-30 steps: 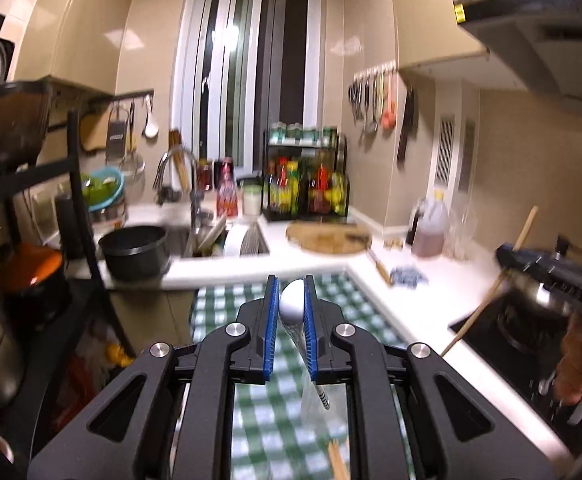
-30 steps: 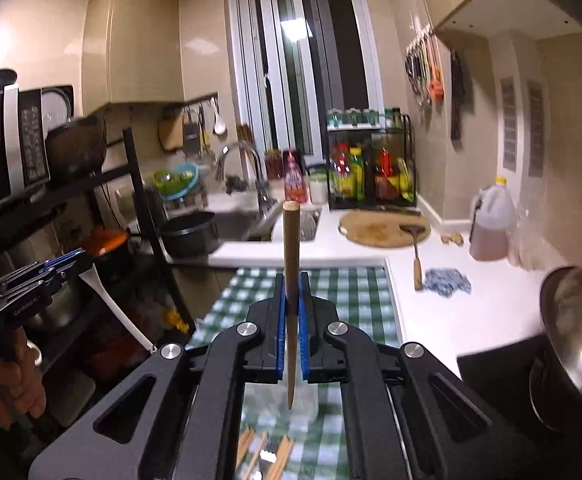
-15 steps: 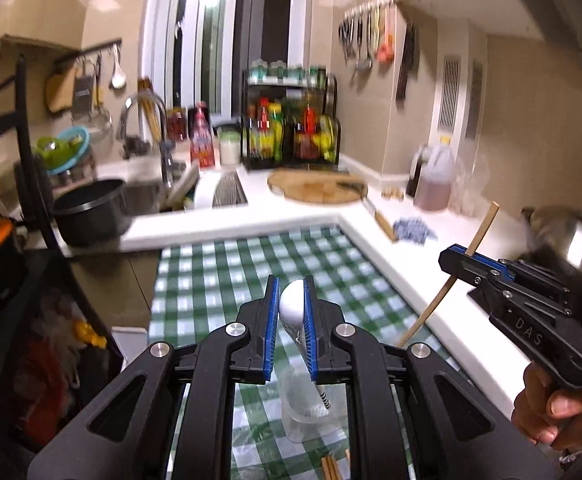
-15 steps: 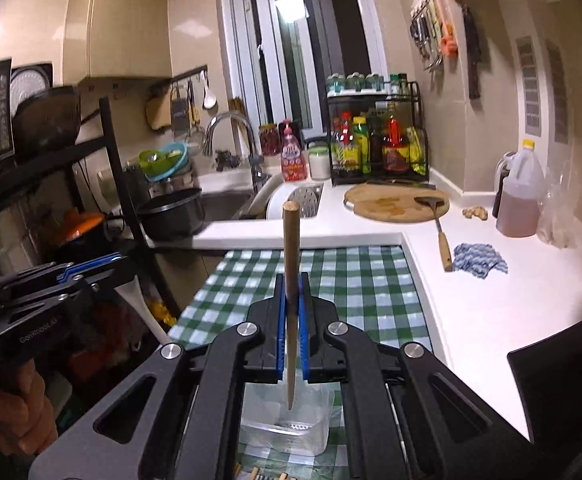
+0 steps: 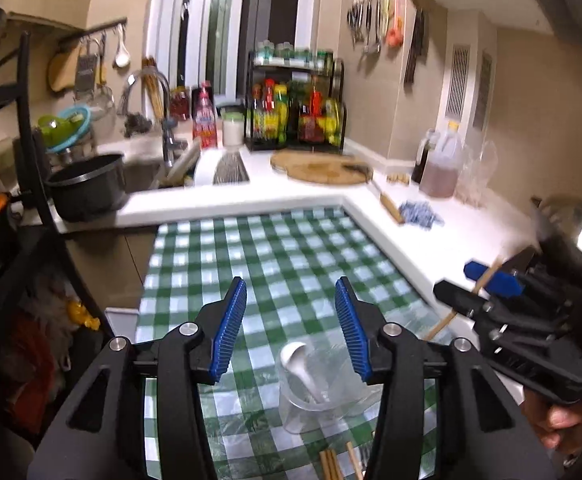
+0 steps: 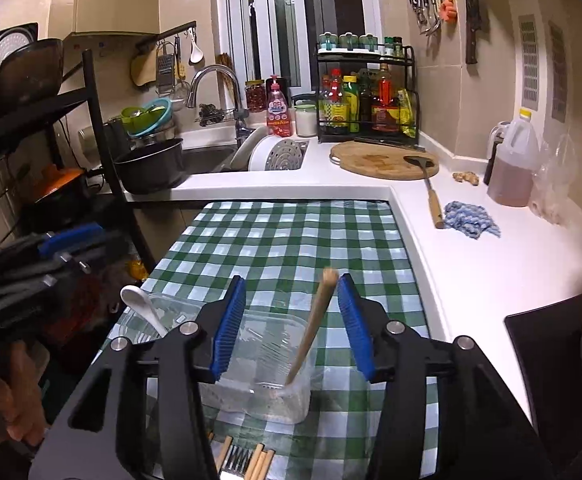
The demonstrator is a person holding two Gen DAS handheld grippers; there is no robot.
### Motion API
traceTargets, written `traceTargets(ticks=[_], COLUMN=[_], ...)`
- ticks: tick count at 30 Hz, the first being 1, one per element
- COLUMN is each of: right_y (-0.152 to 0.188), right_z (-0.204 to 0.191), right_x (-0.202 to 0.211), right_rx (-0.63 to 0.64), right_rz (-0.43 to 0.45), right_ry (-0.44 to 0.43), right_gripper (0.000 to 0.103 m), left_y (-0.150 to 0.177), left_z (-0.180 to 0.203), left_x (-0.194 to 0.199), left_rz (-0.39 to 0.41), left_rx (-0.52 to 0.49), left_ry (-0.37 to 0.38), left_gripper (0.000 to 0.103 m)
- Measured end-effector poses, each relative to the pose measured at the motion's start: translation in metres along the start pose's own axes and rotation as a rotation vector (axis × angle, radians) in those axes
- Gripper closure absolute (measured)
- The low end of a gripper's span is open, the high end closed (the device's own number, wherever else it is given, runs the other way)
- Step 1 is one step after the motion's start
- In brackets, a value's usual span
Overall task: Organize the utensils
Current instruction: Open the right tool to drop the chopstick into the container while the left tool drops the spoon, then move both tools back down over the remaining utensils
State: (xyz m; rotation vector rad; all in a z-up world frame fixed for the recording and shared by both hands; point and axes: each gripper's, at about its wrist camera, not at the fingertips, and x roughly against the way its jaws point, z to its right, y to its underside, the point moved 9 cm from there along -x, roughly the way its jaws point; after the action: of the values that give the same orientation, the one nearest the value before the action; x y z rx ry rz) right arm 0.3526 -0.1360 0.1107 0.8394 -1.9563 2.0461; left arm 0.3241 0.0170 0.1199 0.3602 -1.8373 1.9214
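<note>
My left gripper [image 5: 291, 330] spread wide, empty, my right gripper [image 6: 291, 326] likewise, one white spoon [image 6: 141, 306], one wooden stick [image 6: 311, 330], two clear containers [image 6: 263, 364], no legible writing.

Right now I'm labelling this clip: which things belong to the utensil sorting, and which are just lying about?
Job:
white spoon in round clear cup
wooden stick in clear rectangular tub
unsorted utensils

Lying about:
cutting board
blue rag
black pot
oil jug
</note>
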Motion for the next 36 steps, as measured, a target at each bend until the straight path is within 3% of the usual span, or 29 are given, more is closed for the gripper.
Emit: traceTargets(ticks=[7,10,15,22,26,29,32,34,36], right_y=[-0.007,0.0,0.043,0.125,0.167,0.189,0.199,0.209,0.223], right_z=[0.005,0.0,-0.017,-0.026,-0.023,-0.017,-0.017,-0.013,-0.016], right_x=[0.069,0.11,0.155,0.172,0.16,0.148,0.135,0.126,0.115], right_rx=[0.008,0.033,0.045,0.027,0.021,-0.01,0.01,-0.028,-0.065], right_rz=[0.088,0.185,0.232,0.164,0.104,0.065,0.03,-0.009,-0.076], right_ry=[0.056,0.074,0.044,-0.003,0.009,0.002,-0.001,-0.01,-0.044], right_gripper=[0.043,0.043,0.043,0.043,0.043,0.044,0.059,0.086,0.092], left_y=[-0.011,0.009,0.067,0.165,0.201,0.208,0.212,0.219,0.227], left_z=[0.001,-0.001,-0.007,-0.014,-0.014,-0.013,-0.009,-0.008,-0.007], left_x=[0.081,0.113,0.146,0.149,0.144,0.141,0.136,0.13,0.122], left_rz=[0.127,0.154,0.147,0.046,-0.009,-0.017,-0.012,-0.032,-0.065], left_rx=[0.016,0.026,0.035,0.033,0.039,0.056,0.045,0.058,0.091], left_ry=[-0.031,-0.053,-0.093,-0.109,-0.105,-0.089,-0.086,-0.081,-0.066], left_gripper=[0.05,0.049,0.049,0.05,0.059,0.071,0.076,0.077,0.082])
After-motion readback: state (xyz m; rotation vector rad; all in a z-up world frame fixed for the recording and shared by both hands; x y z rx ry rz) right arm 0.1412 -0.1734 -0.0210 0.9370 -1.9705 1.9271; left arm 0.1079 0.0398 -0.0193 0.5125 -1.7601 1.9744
